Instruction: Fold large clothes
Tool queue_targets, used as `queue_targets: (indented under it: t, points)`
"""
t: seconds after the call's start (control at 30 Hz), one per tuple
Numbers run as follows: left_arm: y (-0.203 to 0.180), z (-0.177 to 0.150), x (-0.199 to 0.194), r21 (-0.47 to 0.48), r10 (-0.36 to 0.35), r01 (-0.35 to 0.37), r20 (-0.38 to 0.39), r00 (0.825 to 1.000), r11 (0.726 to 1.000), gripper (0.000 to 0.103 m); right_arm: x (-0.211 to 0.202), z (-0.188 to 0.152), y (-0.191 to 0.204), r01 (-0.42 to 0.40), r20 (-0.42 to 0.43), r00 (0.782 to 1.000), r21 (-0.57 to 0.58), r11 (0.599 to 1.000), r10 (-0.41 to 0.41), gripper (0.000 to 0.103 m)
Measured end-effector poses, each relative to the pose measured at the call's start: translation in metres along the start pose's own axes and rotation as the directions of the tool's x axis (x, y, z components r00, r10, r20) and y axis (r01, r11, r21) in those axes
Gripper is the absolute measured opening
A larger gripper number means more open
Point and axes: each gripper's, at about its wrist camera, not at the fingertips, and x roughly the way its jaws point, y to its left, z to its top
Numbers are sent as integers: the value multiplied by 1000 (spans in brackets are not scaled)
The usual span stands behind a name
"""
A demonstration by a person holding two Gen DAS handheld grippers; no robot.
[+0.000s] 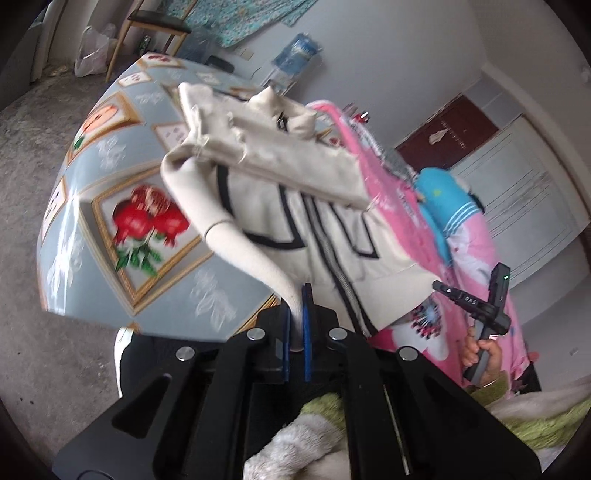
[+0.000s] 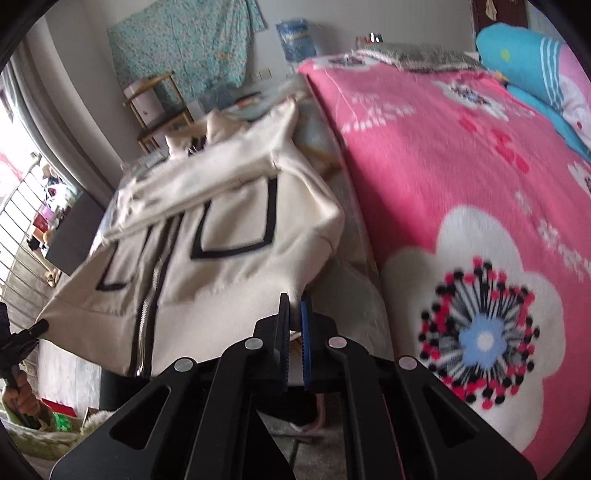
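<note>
A cream zip jacket [image 1: 266,206] with black trim lies front-up on a table, one sleeve folded across its chest. My left gripper [image 1: 297,295] is shut on a corner of its bottom hem, and the cloth rises from the table into the pads. In the right wrist view the same jacket [image 2: 236,221] hangs from my right gripper [image 2: 294,301], which is shut on the other hem corner. The hem stretches between both grips. A hand [image 1: 484,350] holds the right gripper [image 1: 439,286]. The left gripper [image 2: 38,328] shows at the far left edge.
The table [image 1: 110,184] carries a glossy grey-blue cloth printed with fruit. A pink flowered blanket [image 2: 443,166] covers a bed beside it, with a blue pillow [image 2: 524,70]. A wooden chair [image 1: 155,22] and a water bottle [image 1: 297,55] stand behind; a wooden shelf [image 2: 159,107] stands by the wall.
</note>
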Motion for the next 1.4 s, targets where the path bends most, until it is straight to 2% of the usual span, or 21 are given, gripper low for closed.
queue_targets:
  t: [0.1,0.23,0.3,0.4,0.5,0.6,0.67,0.73,0.8,0.83,0.9,1.0,1.13,1.2,1.23,1.33,1.37,1.4]
  points:
    - [2,26,4,-31,-41,42,25,999,999,5,5,29,8,-17,37,999,-18,1000,18,5]
    - [18,70,22,-65,29,-27,29,999,997,5,27,73,21,-24,69,997,-58,998,28,5]
    - [32,94,37,-107,62,-62,2,998,992,5,47,98,23,-28,73,997,-59,998,32,5]
    - [52,126,63,-143,118,-122,-31,993,982,5,87,129,16,-46,59,997,-1,999,46,6]
    - [65,149,88,-137,198,-204,-57,979,969,11,138,148,-7,-126,8,992,134,983,126,7]
    - [75,157,109,-148,254,-267,-101,962,952,13,169,151,-29,-174,-31,981,272,946,190,21]
    - [73,155,108,-139,259,-269,-81,962,953,13,165,146,-38,-192,-2,979,314,930,202,47]
    - [70,151,100,-111,250,-255,-57,967,961,17,153,141,-41,-199,33,980,302,932,199,57]
    - [70,147,89,-96,273,-274,-24,962,957,30,138,134,-47,-181,45,983,292,939,176,59]
    - [69,143,76,-86,327,-325,14,945,942,43,132,129,-51,-175,42,985,296,939,170,59]
    - [68,139,61,-72,353,-349,45,935,934,45,118,116,-57,-177,42,984,310,934,172,59]
    - [68,123,39,-95,321,-316,37,946,944,46,101,88,-59,-171,11,984,329,929,177,62]
    - [72,86,38,-162,198,-203,-46,979,966,57,96,48,-58,-191,-42,974,375,907,223,64]
    - [78,67,49,-237,129,-144,-77,989,961,58,102,31,-56,-194,-64,969,402,895,238,67]
    - [83,61,55,-275,106,-125,-86,991,953,58,106,26,-55,-195,-70,967,409,891,243,70]
    - [104,51,69,-413,62,-86,-72,995,907,58,119,19,-52,-196,-75,966,424,884,249,70]
    - [114,49,71,-479,49,-67,-49,998,875,58,122,21,-53,-208,-60,964,429,879,257,70]
    - [120,48,72,-513,38,-49,-32,999,857,58,123,22,-54,-213,-52,964,439,873,261,70]
